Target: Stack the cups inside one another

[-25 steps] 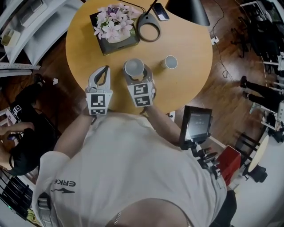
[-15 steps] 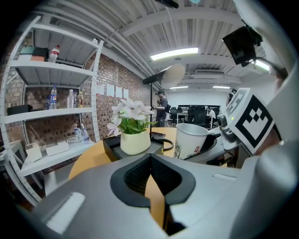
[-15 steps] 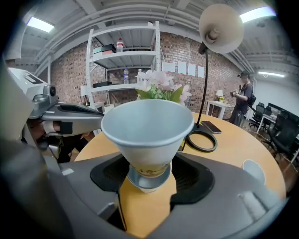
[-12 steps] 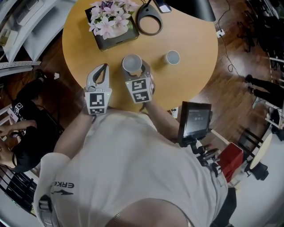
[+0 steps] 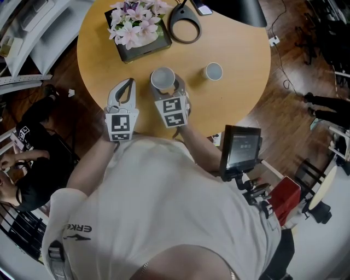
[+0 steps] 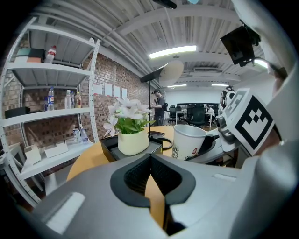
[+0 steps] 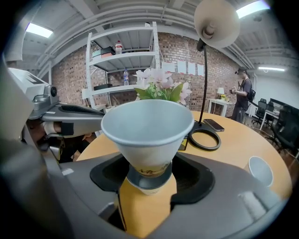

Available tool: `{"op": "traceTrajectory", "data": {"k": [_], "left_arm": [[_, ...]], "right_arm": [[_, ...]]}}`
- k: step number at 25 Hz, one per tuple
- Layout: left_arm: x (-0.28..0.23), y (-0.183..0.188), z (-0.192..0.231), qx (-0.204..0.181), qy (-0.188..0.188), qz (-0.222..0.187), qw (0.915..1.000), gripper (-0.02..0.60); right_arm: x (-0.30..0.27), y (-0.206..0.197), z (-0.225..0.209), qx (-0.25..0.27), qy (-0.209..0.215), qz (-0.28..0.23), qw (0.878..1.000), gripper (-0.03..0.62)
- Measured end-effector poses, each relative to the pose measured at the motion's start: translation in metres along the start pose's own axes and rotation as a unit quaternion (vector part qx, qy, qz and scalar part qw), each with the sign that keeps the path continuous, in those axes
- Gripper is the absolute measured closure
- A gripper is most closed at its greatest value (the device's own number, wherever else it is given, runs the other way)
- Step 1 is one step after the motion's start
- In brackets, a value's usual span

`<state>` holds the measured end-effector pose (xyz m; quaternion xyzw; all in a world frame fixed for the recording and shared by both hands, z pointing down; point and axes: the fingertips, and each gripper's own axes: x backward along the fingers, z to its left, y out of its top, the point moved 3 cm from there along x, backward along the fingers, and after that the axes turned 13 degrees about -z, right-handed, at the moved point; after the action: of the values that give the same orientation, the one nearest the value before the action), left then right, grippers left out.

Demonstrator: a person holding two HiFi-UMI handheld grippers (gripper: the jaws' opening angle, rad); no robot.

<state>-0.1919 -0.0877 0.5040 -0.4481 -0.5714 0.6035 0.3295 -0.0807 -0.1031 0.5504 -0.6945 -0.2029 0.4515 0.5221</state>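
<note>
Head view: person's torso [image 5: 164, 208] blocks the near edge of the desk [image 5: 229, 44] and both forearms. The lamp shade [image 5: 235, 11] covers part of the far edge. The big cup [image 5: 163, 79] has its base buried in the right gripper [image 5: 165, 90], so I can't tell if it sits on the desk or is lifted.

Right gripper view: small cup [image 7: 259, 171] is cut off at the bottom by the gripper body.

Left gripper view: big cup's base is hidden behind the body of the left gripper [image 6: 150, 158].

Big cup: upright, mouth up, long axis vertical. It's around mid-desk, near the flower box [image 5: 136, 33], on the person's side of it.

Small cup: also upright, mouth up, standing on the desk to the big cup's right, well apart from it.

Right jaws are apart and clamped on the big cup's lower wall, with the rim well above the pads. Left jaws are pressed together with nothing in them.

Both grippers sit side by side, pointing away from the person and tilted down toward the desk. The left one is just beside the big cup, not touching it.
</note>
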Motion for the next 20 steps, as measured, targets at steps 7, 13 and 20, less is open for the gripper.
{"op": "traceTrajectory", "data": {"k": [7, 13, 20], "left_arm": [[-0.005, 0.002, -0.005, -0.006, -0.01, -0.005, 0.9999, 0.58], [-0.012, 0.006, -0.012, -0.008, -0.025, -0.011, 0.9996, 0.58], [-0.024, 0.006, -0.02, -0.011, -0.039, -0.013, 0.9991, 0.58]], "right_arm": [[-0.001, -0.001, 0.0, 0.009, 0.005, -0.001, 1.0, 0.29], [-0.001, -0.001, 0.001, 0.015, 0.01, 0.0, 1.0, 0.29], [-0.002, 0.0, 0.001, 0.021, 0.009, -0.002, 1.0, 0.295]]}}
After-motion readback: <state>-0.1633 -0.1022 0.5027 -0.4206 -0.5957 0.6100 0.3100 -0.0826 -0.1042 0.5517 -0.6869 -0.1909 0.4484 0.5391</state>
